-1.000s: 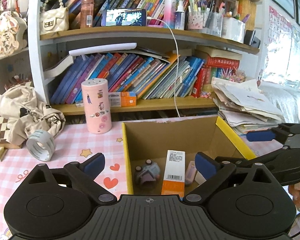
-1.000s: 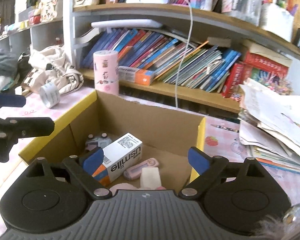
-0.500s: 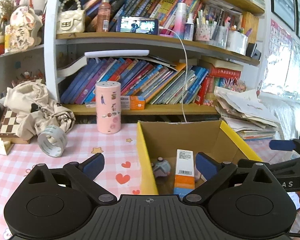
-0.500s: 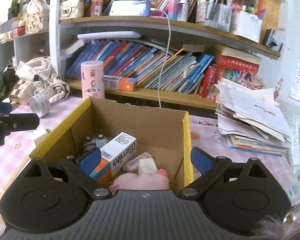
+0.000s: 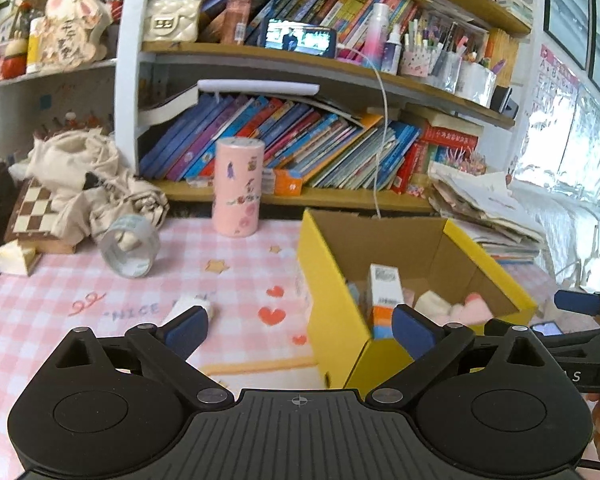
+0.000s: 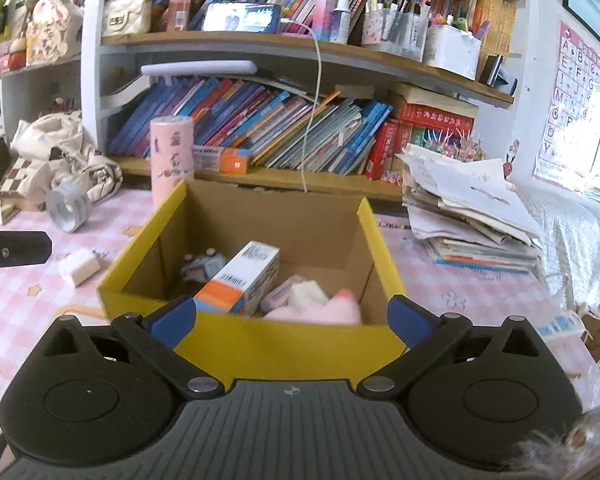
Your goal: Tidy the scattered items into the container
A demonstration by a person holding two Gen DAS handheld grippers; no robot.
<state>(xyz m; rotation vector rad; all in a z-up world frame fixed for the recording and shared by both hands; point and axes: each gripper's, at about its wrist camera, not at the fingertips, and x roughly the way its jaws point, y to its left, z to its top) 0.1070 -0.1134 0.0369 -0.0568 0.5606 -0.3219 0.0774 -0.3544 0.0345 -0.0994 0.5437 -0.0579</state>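
- The open cardboard box with yellow outer walls [image 6: 256, 344] stands on the pink checked tablecloth [image 5: 228, 288], its opening upward; inside it a white and orange carton with a barcode [image 6: 240, 276] lies tilted, its long axis from the near left up toward the far wall; beside it are a pink plush piece [image 6: 320, 312], a small white block [image 6: 308, 290] and a small grey toy [image 6: 204, 266].
- The right gripper [image 6: 292, 318] is just in front of the box's near wall; its jaws are opening and nothing is between them; the left gripper [image 5: 300, 326] has its 2 fingers spread wide, with nothing pinched.
- Outside the box lie 1 white rectangular eraser-like block [image 6: 80, 266] and 1 roll of clear tape [image 5: 130, 246]; a pink cylinder with stickers [image 5: 238, 188] stands near the box's far left corner.
- Behind is a wooden bookshelf with leaning books [image 5: 300, 148]; a pile of papers [image 6: 468, 208] is at the right.
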